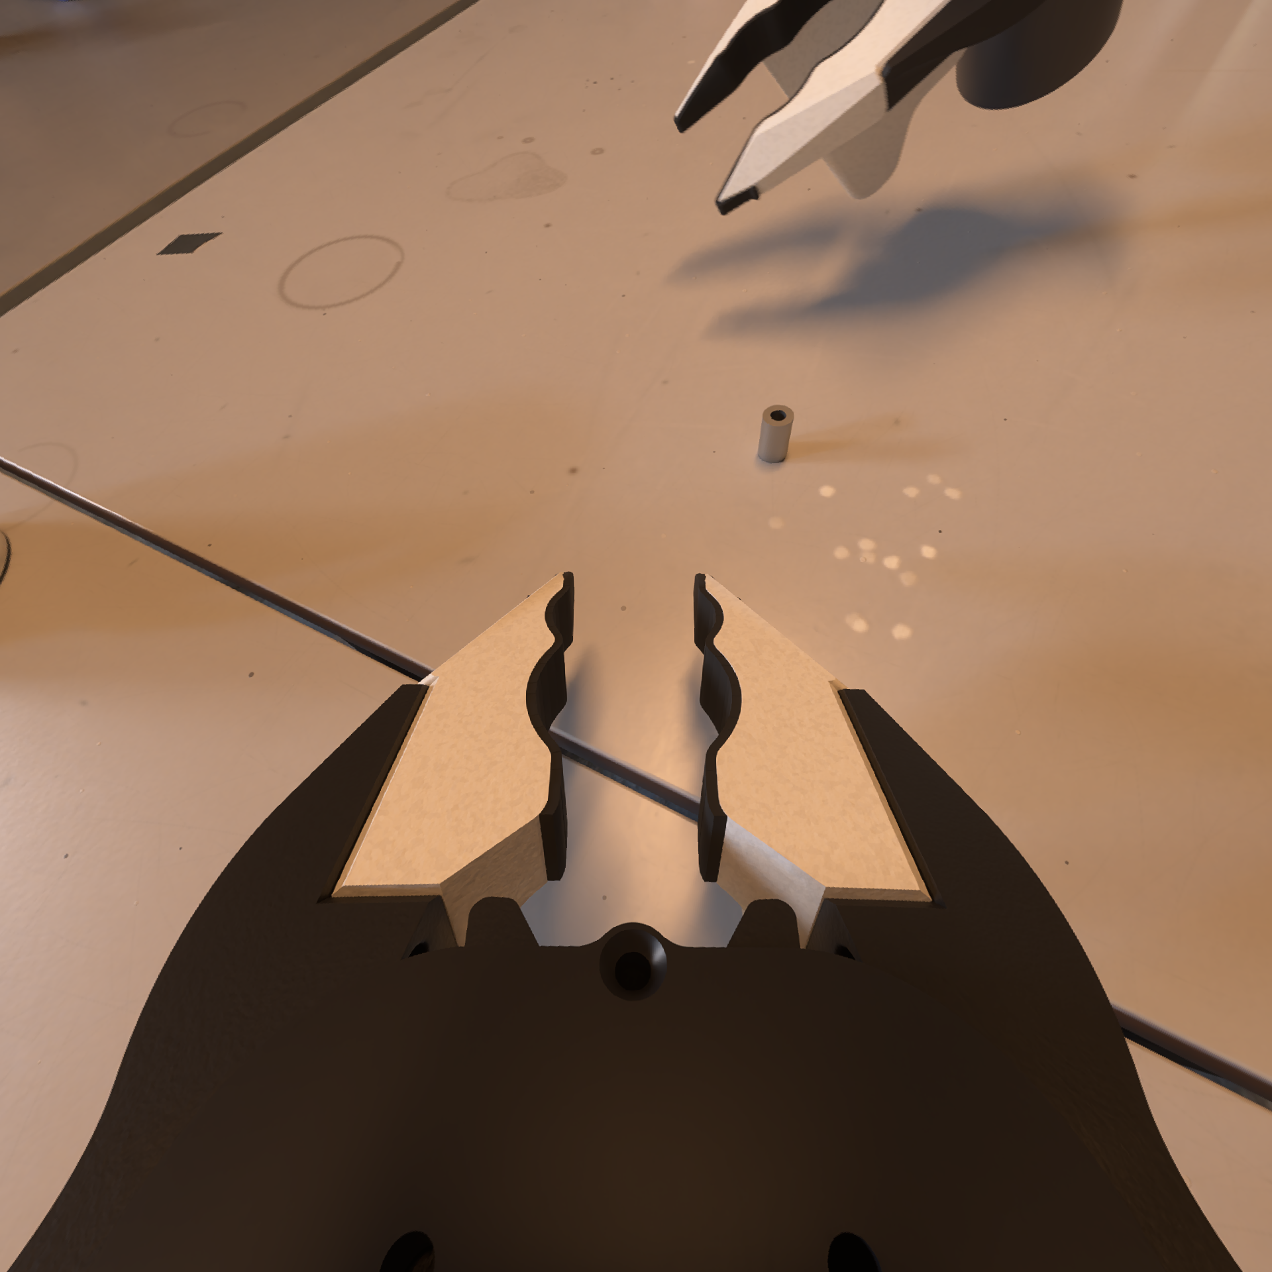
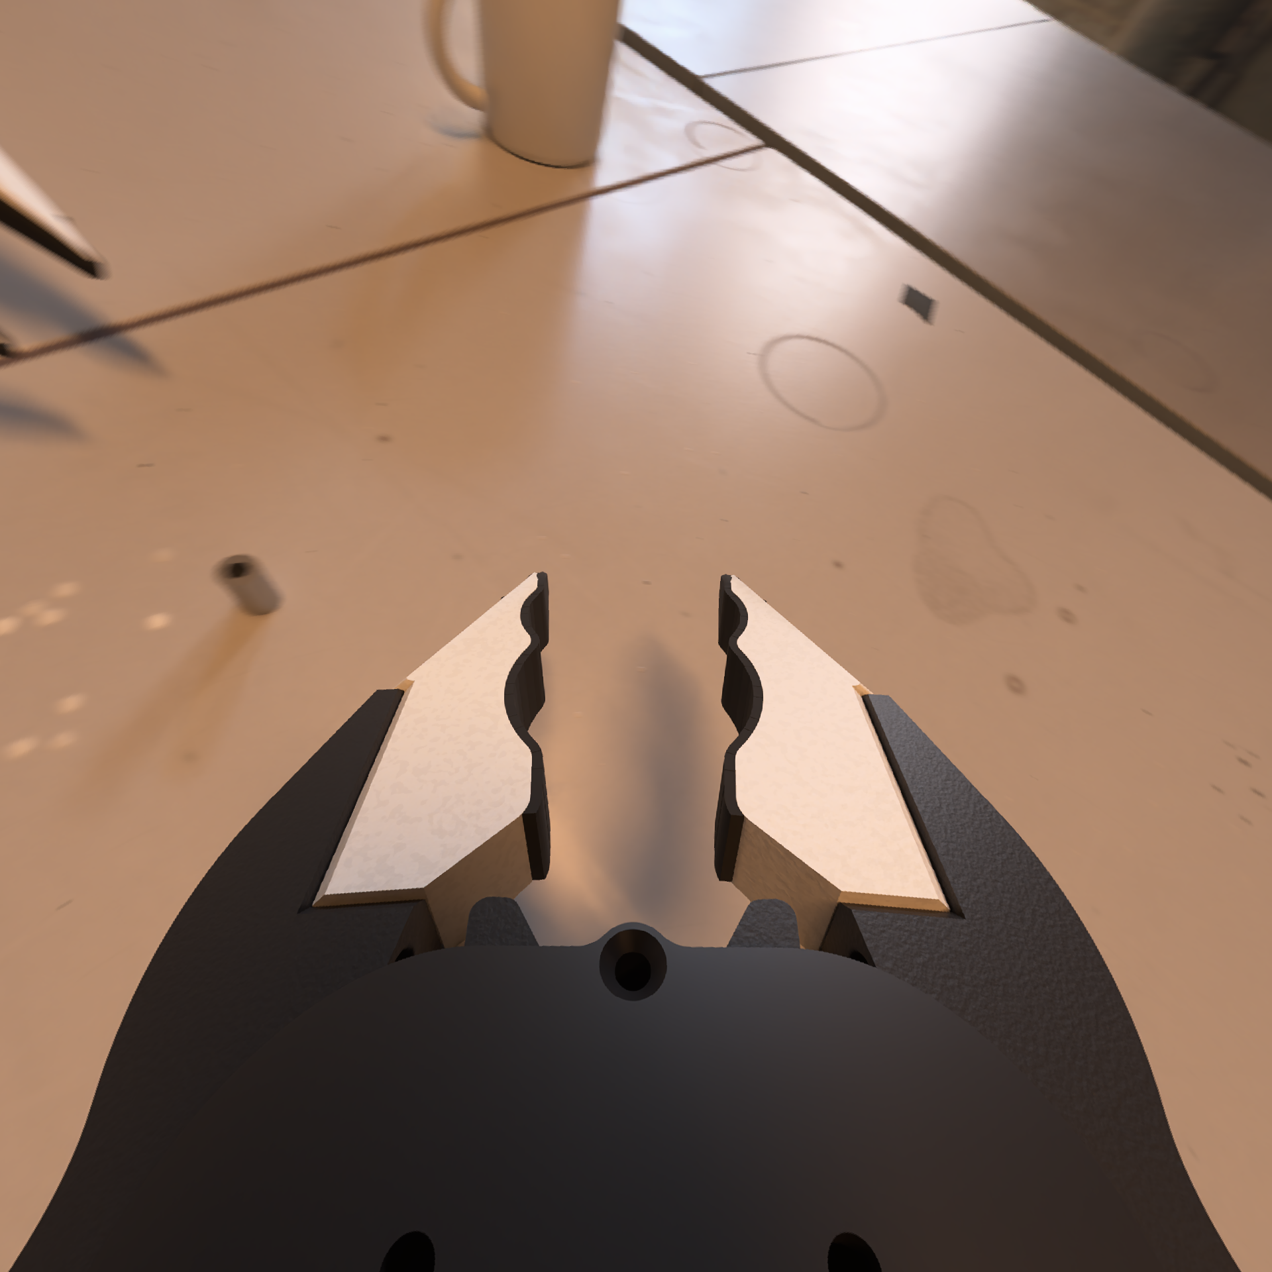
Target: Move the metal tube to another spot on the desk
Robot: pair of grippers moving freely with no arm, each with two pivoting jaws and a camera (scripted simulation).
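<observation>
The metal tube [image 1: 775,434] is a short grey cylinder with a dark bore, standing upright on the beige desk [image 1: 482,413]. In the left wrist view it is ahead and to the right of my left gripper [image 1: 632,581], which is open and empty above the desk. The right gripper shows at the top of that view [image 1: 698,165], above the desk beyond the tube. In the right wrist view the tube [image 2: 248,584] is to the left of my right gripper [image 2: 632,581], which is open and empty. A fingertip of the left gripper [image 2: 76,258] shows at the left edge.
A white mug [image 2: 544,76] stands on the desk at the top of the right wrist view. A dark seam [image 1: 275,599] crosses the desk under my left gripper. A small dark square mark [image 1: 189,243] and ring stains [image 1: 341,272] lie on the desk surface.
</observation>
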